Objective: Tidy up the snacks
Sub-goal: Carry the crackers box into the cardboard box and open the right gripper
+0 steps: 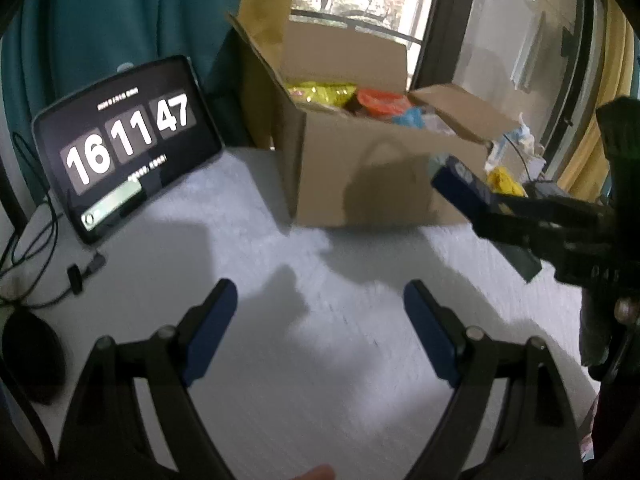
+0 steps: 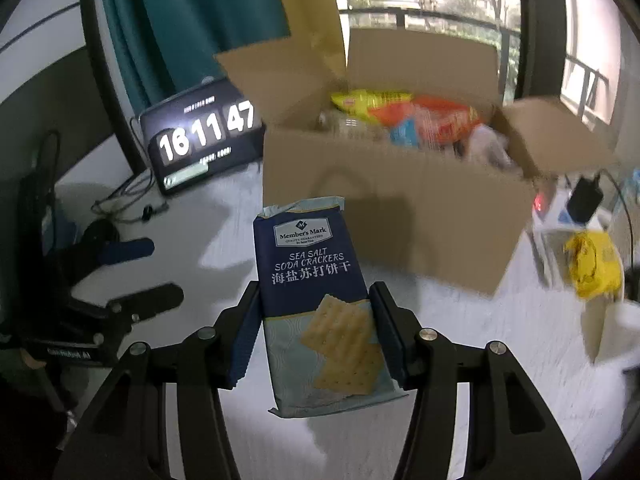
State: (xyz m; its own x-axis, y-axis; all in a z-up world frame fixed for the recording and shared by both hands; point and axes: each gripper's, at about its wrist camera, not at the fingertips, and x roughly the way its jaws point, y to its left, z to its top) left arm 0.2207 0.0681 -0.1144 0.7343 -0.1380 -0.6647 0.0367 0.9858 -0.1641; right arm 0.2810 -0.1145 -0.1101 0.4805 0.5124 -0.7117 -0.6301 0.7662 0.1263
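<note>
My right gripper (image 2: 316,300) is shut on a blue pack of sea salt soda crackers (image 2: 316,280), held above the table in front of an open cardboard box (image 2: 380,216). The box holds several snack bags, yellow, orange and blue. In the left wrist view the cracker pack (image 1: 464,188) sticks out of the right gripper (image 1: 492,208) beside the box (image 1: 360,176). My left gripper (image 1: 320,300) is open, nothing between its blue pads, over the white tabletop (image 1: 304,360). In the right wrist view the left gripper (image 2: 140,272) shows at the left.
A tablet (image 1: 124,148) showing a clock leans at the back left, with cables (image 1: 36,240) beside it. A yellow wrapper (image 2: 592,264), a charger plug (image 2: 584,200) and small clutter lie right of the box. A window and curtains stand behind.
</note>
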